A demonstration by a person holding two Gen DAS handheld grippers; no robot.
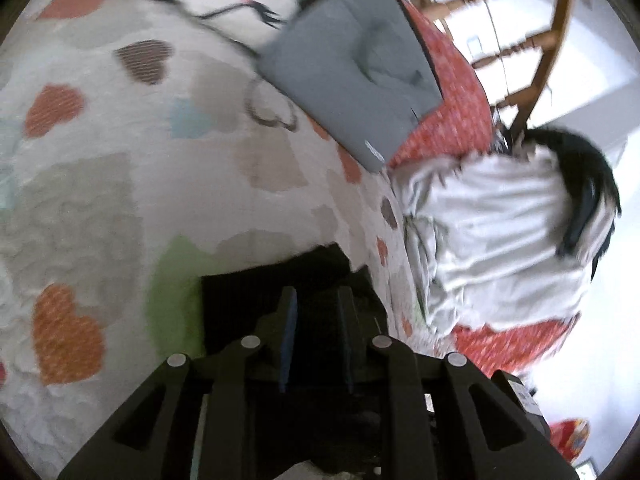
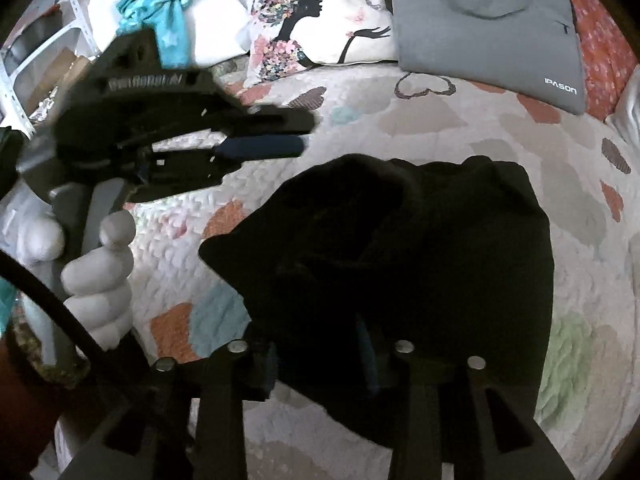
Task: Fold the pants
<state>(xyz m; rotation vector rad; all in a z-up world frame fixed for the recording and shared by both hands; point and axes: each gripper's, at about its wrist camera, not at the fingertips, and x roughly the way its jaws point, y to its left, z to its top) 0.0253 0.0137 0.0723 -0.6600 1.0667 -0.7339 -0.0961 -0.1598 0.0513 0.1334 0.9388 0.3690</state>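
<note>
heart quilt [image 2: 440, 128], black pants [image 2: 420, 240] under right claw [image 2: 320, 360]

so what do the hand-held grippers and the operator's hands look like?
Both hand-held grippers are black plastic linkages with round silver pivot pins. The left hand-held gripper has dark blue finger pads, white lettering too blurred to read, and a grey handle. The left hand wears a white glove.
</note>
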